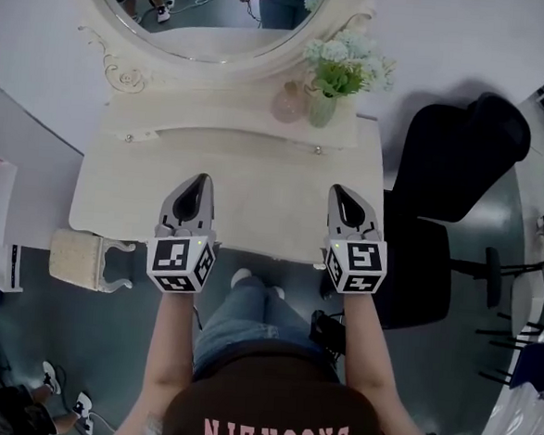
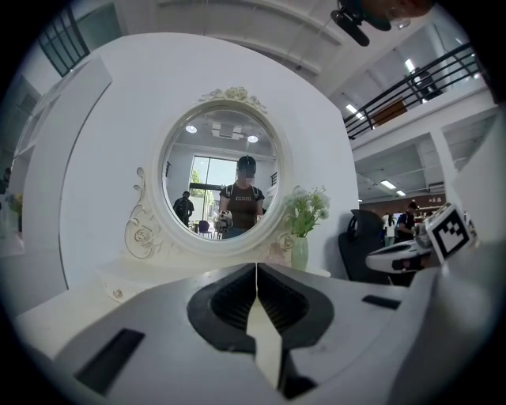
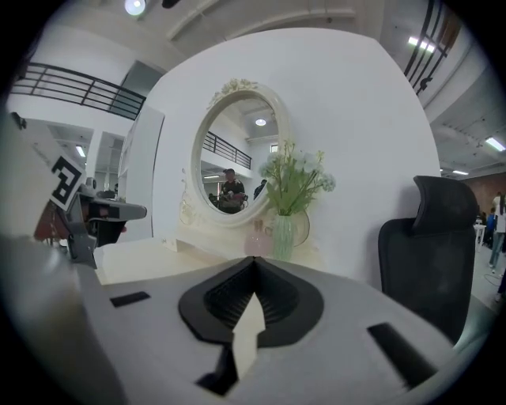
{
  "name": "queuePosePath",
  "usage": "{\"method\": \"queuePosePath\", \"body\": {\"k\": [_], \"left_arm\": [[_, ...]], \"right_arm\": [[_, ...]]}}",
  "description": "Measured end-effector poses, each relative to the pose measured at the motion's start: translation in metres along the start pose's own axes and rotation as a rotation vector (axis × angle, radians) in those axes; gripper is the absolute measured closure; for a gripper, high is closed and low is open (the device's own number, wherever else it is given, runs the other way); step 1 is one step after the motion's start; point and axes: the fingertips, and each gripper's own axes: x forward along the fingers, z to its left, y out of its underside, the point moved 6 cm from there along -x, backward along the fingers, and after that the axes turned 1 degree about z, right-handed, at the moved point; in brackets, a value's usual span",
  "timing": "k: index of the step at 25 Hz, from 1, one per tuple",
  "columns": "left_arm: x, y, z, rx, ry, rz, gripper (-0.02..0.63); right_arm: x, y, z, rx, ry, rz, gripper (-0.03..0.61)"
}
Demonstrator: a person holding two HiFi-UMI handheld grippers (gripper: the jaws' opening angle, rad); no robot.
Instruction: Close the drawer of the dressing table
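Observation:
The cream dressing table (image 1: 254, 201) stands under its oval mirror (image 1: 207, 12). In the head view no drawer sticks out past its front edge; two small knobs (image 1: 129, 138) show on the low back shelf. My left gripper (image 1: 198, 179) hovers over the tabletop's front left, shut with nothing in it. My right gripper (image 1: 346, 191) hovers over the front right, also shut and empty. In the left gripper view the left gripper (image 2: 256, 265) points at the mirror (image 2: 221, 178), its jaws meeting in a line. In the right gripper view the right gripper (image 3: 254, 259) points towards the vase (image 3: 283, 237).
A green vase of pale flowers (image 1: 333, 77) and a pink bottle (image 1: 287, 103) stand at the table's back right. A black office chair (image 1: 452, 169) is close on the right. A cream stool (image 1: 88, 259) sits at the front left corner. My legs are below the front edge.

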Motion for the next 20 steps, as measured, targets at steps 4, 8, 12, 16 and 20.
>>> {"method": "queuePosePath", "body": {"k": [4,8,12,16,20], "left_arm": [[-0.005,-0.016,-0.002,0.020,0.021,-0.036,0.609],[-0.006,-0.038,0.001,0.043,0.048,-0.081,0.609],[-0.006,-0.062,0.002,0.073,0.077,-0.131,0.609],[-0.010,-0.079,0.000,0.136,0.103,-0.177,0.609],[-0.014,-0.097,-0.006,0.174,0.144,-0.235,0.609]], "right_arm": [[-0.014,-0.018,0.004,-0.014,0.012,-0.047,0.580],[-0.026,-0.043,0.007,-0.038,0.040,-0.106,0.580],[-0.040,-0.069,0.009,-0.067,0.074,-0.165,0.580],[-0.058,-0.086,0.011,-0.082,0.102,-0.240,0.580],[-0.074,-0.105,0.013,-0.095,0.130,-0.334,0.580]]}}
